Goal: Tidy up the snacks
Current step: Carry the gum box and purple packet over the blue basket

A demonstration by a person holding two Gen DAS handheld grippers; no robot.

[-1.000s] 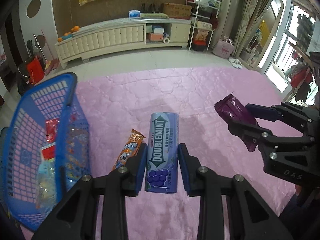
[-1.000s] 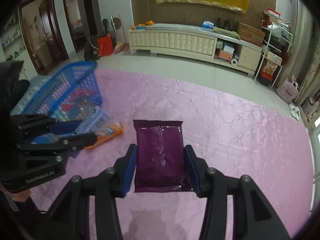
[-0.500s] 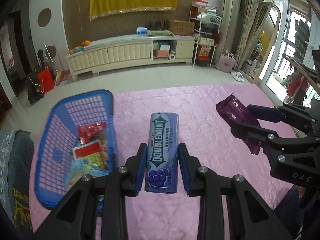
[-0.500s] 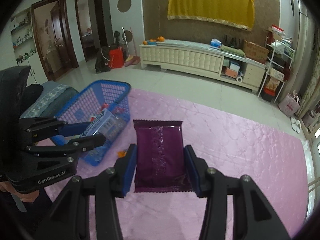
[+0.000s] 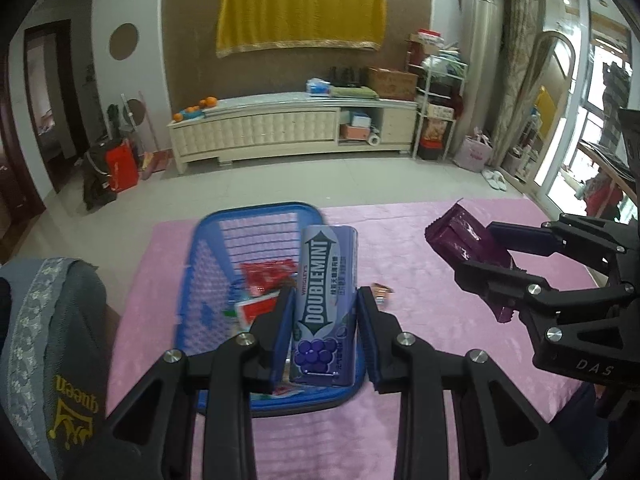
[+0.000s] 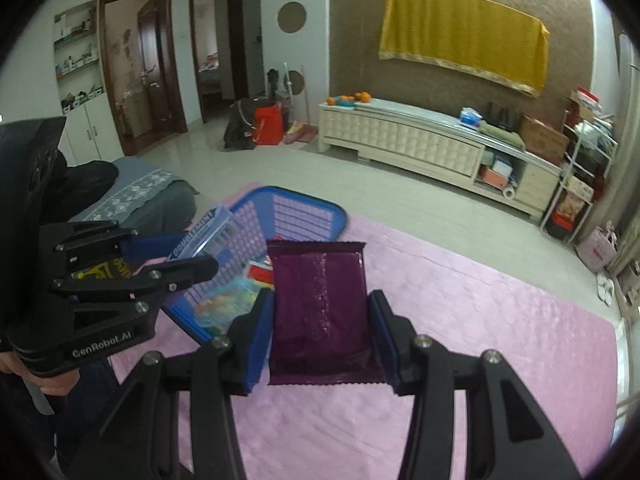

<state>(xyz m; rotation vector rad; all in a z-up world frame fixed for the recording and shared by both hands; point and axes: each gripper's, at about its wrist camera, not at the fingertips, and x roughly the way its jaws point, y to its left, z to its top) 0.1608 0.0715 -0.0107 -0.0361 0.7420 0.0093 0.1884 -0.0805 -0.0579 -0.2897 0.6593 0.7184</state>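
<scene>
Purple on both sides right now: the left hand-held gripper (image 5: pixel 324 334) is clamping a Doublemint gum box (image 5: pixel 326 308), its blue pads (image 5: pixel 282 336) pressing against the box's long sides, label facing up at the camera with the grape picture nearest the gripper body. The box is hanging above the blue plastic basket (image 5: pixel 208 248), over its near right part, clear of the contents below. Inside the basket, a red snack packet (image 5: pixel 266 276) is lying among other wrappers that are too blurred to name. Just right of the basket rim, a small orange-tipped wrapper (image 5: pixel 382 292) is peeking out on the pink quilted mat (image 5: pixel 420 320).

Over on the right, the right hand-held gripper (image 6: pixel 322 328) is pinching a dark purple snack pouch (image 6: pixel 320 304) by its two side edges, the pouch lying flat between the fingers with its crimped end pointing away. In the right wrist view the pouch is sitting in the air just beside the basket (image 6: pixel 304 210), over the mat (image 6: pixel 480 340), and the left gripper (image 6: pixel 188 258) with its gum box (image 6: pixel 202 236) is showing at the left, over the basket's near wall. From the left wrist view the right gripper (image 5: pixel 486 266) is holding off to the right of the basket, well apart from the gum box, the pouch (image 5: pixel 464 240) tilted upward.

Behind it all, a long cream cabinet (image 5: pixel 288 132) is standing against the wall under a yellow cloth (image 5: pixel 300 16).
</scene>
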